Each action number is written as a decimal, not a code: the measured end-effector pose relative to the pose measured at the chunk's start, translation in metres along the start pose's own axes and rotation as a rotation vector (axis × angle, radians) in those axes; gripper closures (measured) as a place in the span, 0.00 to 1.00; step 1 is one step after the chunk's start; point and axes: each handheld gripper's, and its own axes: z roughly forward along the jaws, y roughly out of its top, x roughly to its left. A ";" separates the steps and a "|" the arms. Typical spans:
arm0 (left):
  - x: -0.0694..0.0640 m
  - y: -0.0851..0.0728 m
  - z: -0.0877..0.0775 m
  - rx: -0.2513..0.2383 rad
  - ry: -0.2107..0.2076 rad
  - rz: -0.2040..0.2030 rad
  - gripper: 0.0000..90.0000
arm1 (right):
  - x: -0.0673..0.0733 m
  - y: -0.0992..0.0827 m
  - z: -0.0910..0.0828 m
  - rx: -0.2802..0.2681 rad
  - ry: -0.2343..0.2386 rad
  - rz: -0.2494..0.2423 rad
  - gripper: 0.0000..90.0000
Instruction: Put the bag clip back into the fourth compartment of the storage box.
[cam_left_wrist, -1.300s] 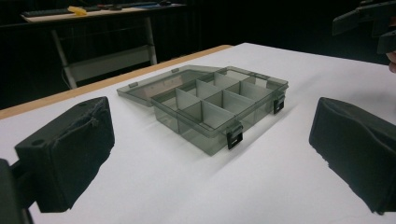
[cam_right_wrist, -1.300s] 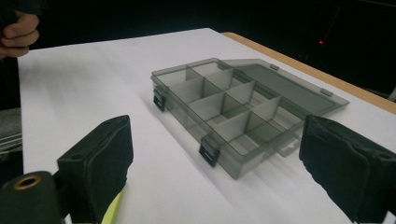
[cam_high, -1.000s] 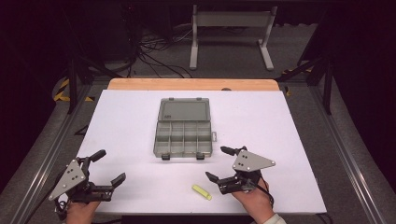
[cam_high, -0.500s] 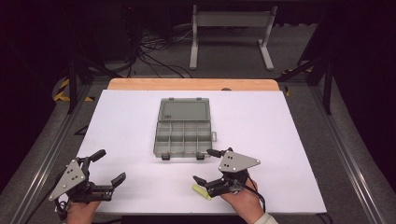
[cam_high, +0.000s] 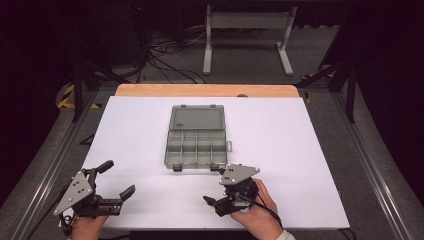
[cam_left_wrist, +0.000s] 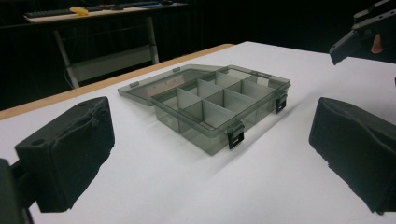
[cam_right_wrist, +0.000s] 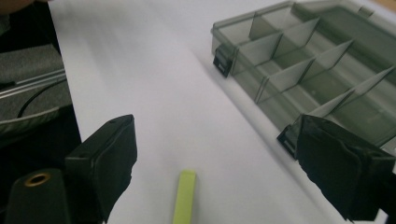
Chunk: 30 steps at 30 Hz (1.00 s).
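While my right gripper (cam_right_wrist: 205, 172) straddles the small yellow-green stick (cam_right_wrist: 185, 198) on the near white table (cam_high: 300, 150), its wide jaws just narrowing but not touching, I judge pickup underway: next, lower, pinch, carry to the grey compartment box (cam_high: 196, 140).

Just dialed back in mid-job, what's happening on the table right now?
The right gripper hangs open over a yellow-green stick on the white table; its jaws have just been closing a little, and the stick lies between them untouched. The left gripper waits open near the front left. The grey compartment box sits open, its compartments empty.
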 end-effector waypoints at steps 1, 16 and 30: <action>0.000 0.000 0.000 0.000 0.000 0.000 0.01 | 0.000 0.001 0.001 0.022 0.005 0.000 0.16; 0.000 0.000 0.000 0.015 -0.009 0.007 0.01 | 0.006 0.002 0.023 0.270 0.033 0.007 0.24; -0.001 0.000 0.001 0.017 -0.012 0.015 0.01 | 0.011 -0.003 0.038 0.419 0.039 -0.006 0.26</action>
